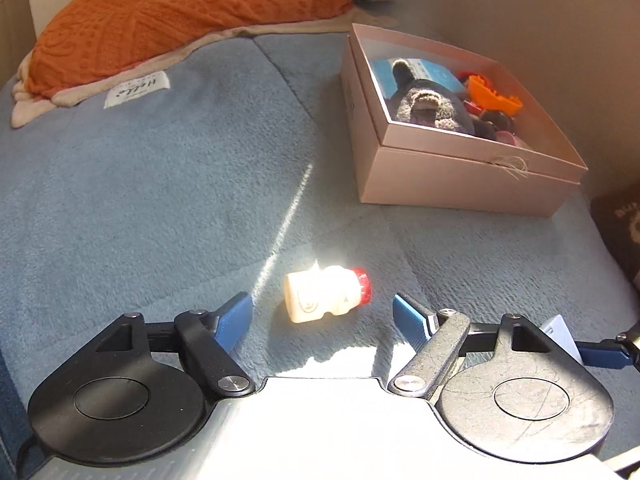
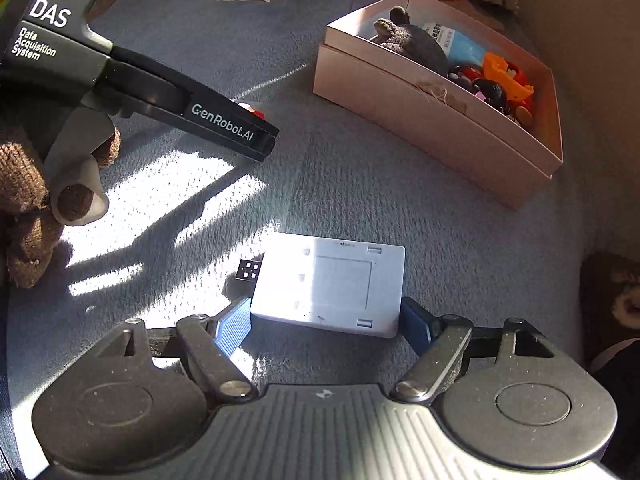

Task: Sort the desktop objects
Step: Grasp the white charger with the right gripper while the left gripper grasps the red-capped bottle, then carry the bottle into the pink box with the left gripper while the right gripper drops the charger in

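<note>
On the blue fleece blanket [image 1: 140,200], a small yogurt-drink bottle [image 1: 326,294] with a red cap is lying on its side in a patch of sunlight. The left gripper [image 1: 322,314] is hovering over it with its blue fingers [image 1: 236,320] standing apart on either side of the bottle, not touching it. Just ahead of the right gripper [image 2: 326,322], a flat white card-shaped device [image 2: 330,284] with a black USB plug [image 2: 249,270] at one end is lying on the blanket; the right gripper's blue pads [image 2: 232,328] are sitting at the two near corners of the device, though whether they are pressing on it I cannot tell. Farther back, an open pink cardboard box [image 1: 460,184] is holding a grey plush toy [image 1: 424,108], an orange plastic piece [image 1: 494,94] and other small items. An orange pillow [image 1: 180,12] is lying beyond.
</note>
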The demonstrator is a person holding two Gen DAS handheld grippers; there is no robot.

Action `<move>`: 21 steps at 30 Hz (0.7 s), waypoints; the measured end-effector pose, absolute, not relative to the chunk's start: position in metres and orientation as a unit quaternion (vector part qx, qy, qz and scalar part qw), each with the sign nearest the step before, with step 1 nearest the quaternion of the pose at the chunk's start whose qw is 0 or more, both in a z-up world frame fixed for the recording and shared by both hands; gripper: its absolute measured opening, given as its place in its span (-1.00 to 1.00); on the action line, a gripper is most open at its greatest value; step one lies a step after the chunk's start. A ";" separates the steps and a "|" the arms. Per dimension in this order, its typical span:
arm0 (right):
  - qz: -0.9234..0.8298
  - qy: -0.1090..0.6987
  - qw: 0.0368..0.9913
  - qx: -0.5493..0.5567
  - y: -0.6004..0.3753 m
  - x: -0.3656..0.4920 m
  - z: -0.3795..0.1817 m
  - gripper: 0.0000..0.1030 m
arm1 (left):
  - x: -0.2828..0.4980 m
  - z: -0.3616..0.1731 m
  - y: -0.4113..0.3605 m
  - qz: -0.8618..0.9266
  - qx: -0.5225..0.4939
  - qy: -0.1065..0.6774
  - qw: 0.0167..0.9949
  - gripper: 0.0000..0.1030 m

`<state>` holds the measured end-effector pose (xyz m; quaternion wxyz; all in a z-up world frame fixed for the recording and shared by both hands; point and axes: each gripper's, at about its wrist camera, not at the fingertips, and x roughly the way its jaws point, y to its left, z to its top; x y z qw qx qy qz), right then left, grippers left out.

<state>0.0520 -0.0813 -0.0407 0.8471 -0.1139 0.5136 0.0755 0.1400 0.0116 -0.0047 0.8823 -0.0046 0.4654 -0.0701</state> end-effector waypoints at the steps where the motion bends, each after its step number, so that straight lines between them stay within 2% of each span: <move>1: 0.076 0.511 0.848 -0.116 -0.081 0.052 -0.041 0.54 | 0.144 -0.006 0.010 -0.063 -0.002 0.467 0.882 0.50; 2: 0.075 0.509 0.850 -0.116 -0.081 0.053 -0.040 0.54 | 0.147 -0.007 0.009 -0.060 -0.001 0.465 0.883 0.46; 6: 0.072 0.511 0.851 -0.101 -0.085 0.060 -0.043 0.55 | 0.151 -0.003 0.009 -0.068 0.007 0.460 0.885 0.00; 15: 0.081 0.539 0.834 -0.080 -0.093 0.060 -0.035 0.54 | 0.128 0.001 0.010 -0.098 0.010 0.463 0.881 0.00; 21: 0.100 0.540 0.834 -0.049 -0.113 0.039 0.003 0.54 | 0.079 0.019 0.001 -0.163 0.035 0.466 0.869 0.00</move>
